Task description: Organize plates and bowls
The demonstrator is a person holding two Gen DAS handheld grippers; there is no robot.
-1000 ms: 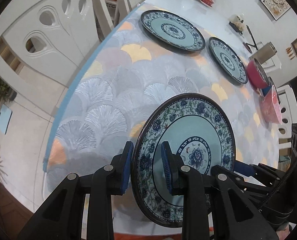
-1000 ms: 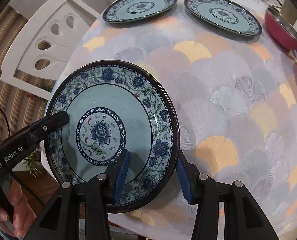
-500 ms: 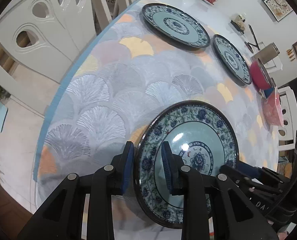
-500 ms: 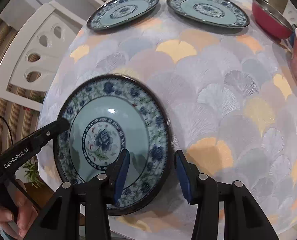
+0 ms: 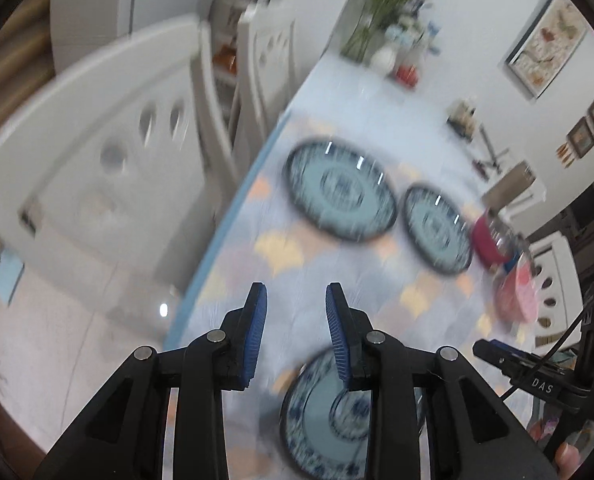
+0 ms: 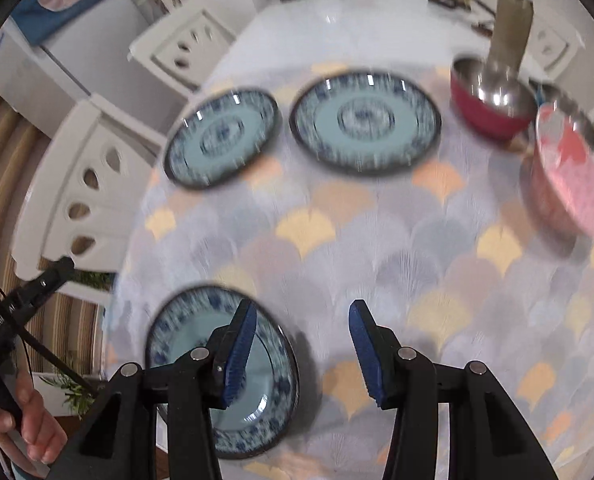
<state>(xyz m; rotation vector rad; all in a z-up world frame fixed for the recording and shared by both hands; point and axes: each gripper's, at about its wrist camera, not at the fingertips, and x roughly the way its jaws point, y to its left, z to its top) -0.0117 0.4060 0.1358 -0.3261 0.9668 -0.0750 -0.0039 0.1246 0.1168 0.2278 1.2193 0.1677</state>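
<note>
Round blue-and-teal floral ceramic plate [image 6: 217,376] lies flat at near table edge, left gripper [image 5: 295,330] and right gripper [image 6: 301,354] both wide, empty; likely rigid, glazed-slick, breakable: pinch the raised rim.

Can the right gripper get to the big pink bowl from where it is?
Probably yes. The right gripper is open and empty, and only bare tablecloth lies between it and the pink bowl. The near plate sits off to its other side.

right tongs [image 6: 299,354] spread empty above near plate [image 6: 185,344]
</note>
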